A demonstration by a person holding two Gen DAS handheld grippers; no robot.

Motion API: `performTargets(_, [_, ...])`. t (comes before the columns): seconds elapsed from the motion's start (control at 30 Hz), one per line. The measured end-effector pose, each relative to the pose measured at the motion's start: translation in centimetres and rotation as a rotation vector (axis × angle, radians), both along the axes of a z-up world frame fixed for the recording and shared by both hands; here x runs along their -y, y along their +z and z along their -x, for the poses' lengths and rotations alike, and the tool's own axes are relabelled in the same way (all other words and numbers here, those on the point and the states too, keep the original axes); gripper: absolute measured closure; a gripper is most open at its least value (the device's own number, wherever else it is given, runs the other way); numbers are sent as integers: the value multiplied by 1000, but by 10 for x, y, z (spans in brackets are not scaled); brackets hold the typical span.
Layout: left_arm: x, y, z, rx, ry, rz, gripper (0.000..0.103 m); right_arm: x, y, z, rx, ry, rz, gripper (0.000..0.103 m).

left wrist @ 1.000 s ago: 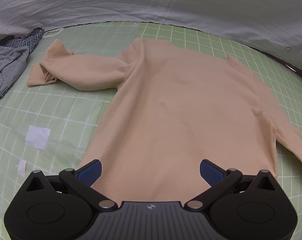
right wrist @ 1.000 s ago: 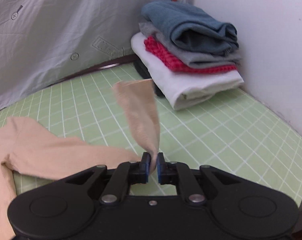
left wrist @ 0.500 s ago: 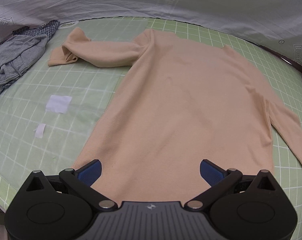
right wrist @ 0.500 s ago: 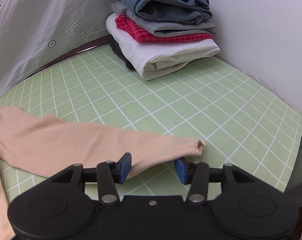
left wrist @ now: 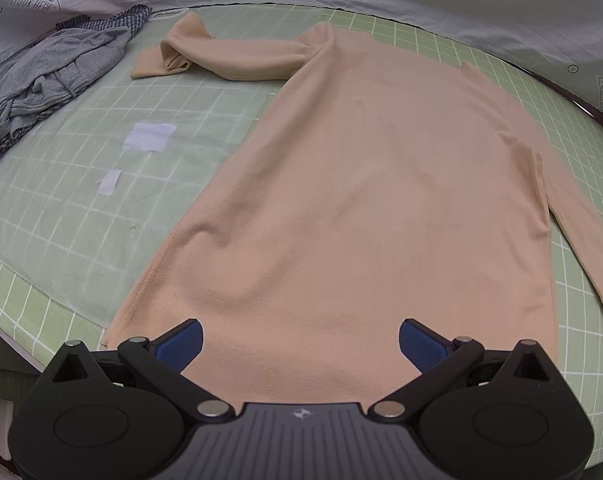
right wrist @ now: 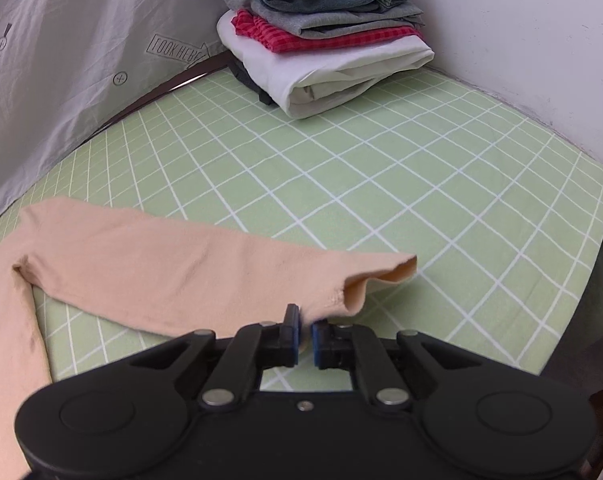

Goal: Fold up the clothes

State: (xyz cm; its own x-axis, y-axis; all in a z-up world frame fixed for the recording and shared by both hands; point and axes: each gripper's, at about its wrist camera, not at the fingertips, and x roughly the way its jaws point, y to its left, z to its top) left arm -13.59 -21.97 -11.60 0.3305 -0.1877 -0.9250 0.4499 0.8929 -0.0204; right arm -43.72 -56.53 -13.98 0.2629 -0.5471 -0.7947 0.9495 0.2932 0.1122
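Observation:
A peach long-sleeved shirt (left wrist: 373, 184) lies spread flat on the green grid mat (left wrist: 61, 216). Its left sleeve (left wrist: 229, 60) is bent, with the cuff doubled over. My left gripper (left wrist: 299, 346) hovers open over the bottom hem, nothing between its blue pads. In the right wrist view the shirt's right sleeve (right wrist: 173, 272) stretches out across the mat. My right gripper (right wrist: 305, 334) is shut on the lower edge of that sleeve near the cuff (right wrist: 381, 276); a sliver of peach cloth shows between the pads.
A stack of folded clothes (right wrist: 321, 36) stands in the far right corner by the white wall. A crumpled grey garment (left wrist: 49, 76) lies at the far left. Two white paper scraps (left wrist: 149, 136) sit on the mat left of the shirt. A grey sheet (right wrist: 61, 60) backs the table.
The right gripper let the lifted sleeve drop flat on the mat, opened, and has now shut again on the sleeve's edge near the cuff. The left gripper drew back from the shirt, staying open.

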Motion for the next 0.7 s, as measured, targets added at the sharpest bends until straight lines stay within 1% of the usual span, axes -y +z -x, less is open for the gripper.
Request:
performTargets(0.07, [-6, -1, 4, -3, -4, 5, 0, -3, 0, -2, -19, -14, -2, 92])
performTargets(0.1, [-10, -1, 4, -8, -4, 8, 0, -5, -1, -2, -28, -20, -3, 84])
performTargets(0.13, [-15, -1, 4, -11, -3, 11, 0, -7, -1, -3, -38, -27, -4, 73])
performTargets(0.17, [-20, 0, 1, -12, 0, 13, 0, -9, -1, -4, -47, -34, -4, 67])
performTargets(0.2, [-25, 0, -2, -10, 8, 14, 0, -10, -1, -5, -57, -41, -5, 62])
performTargets(0.27, [-37, 3, -14, -5, 36, 23, 0, -14, -2, -6, -75, -54, -7, 59])
performTargets(0.3, [-44, 4, -21, -1, 55, 31, 0, -17, 0, -10, -86, -64, -3, 53])
performTargets(0.33, [-50, 6, -28, 2, 73, 39, 0, -21, 2, -16, -99, -69, 4, 44])
performTargets(0.37, [-57, 8, -35, 7, 92, 48, 0, -25, 5, -22, -111, -74, 12, 39])
performTargets(0.4, [-64, 9, -44, 14, 110, 56, 0, -30, 6, -29, -123, -73, 20, 28])
performTargets(0.43, [-69, 10, -51, 18, 120, 58, 0, -34, 8, -37, -131, -66, 28, 19])
performTargets(0.57, [-91, 6, -86, 13, 173, 73, 0, -56, 12, -68, -148, -20, 44, 13])
performTargets(0.63, [-101, 3, -104, 4, 192, 79, 0, -69, 13, -84, -164, 6, 60, 3])
performTargets(0.7, [-109, 0, -120, 3, 196, 81, 0, -80, 14, -102, -176, 34, 76, 2])
